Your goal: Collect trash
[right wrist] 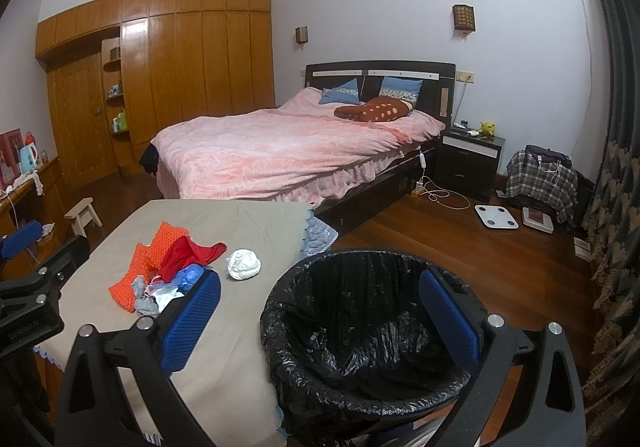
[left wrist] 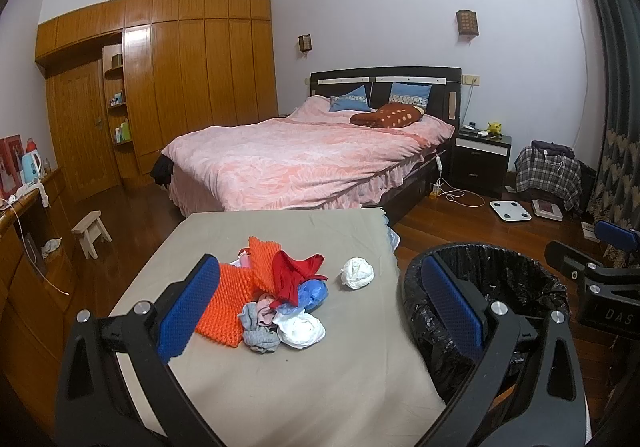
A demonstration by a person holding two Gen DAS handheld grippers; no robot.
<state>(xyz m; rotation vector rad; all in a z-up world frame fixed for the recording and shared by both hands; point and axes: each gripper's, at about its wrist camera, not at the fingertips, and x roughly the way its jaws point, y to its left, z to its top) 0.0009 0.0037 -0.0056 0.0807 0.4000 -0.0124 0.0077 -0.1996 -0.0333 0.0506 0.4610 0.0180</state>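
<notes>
- Blue ribbed pads line both fingers of the left gripper (left wrist: 320, 311), whose jaws stand wide apart and hold nothing.
- Between those fingers and just ahead lies the trash pile (left wrist: 276, 303) on the grey-covered table (left wrist: 320, 387): orange bumpy foam sheets (left wrist: 236, 295), a red cloth (left wrist: 296, 271), blue plastic and grey and white scraps, all touching.
- Ahead and slightly right of that pile, apart from it, sits 1 crumpled white paper ball (left wrist: 357, 273).
- Black liner covers the trash bin (left wrist: 492, 287), which stands beside the table, behind the left gripper's right finger.
- Equally wide open and empty is the right gripper (right wrist: 320, 315); the bin's mouth (right wrist: 360, 311) fills the space between its 2 fingers, with no contact that can be told.
- Its left finger (right wrist: 192, 323) hangs over the table just beside the pile's near edge.
- Whether the bin holds anything cannot be told.
</notes>
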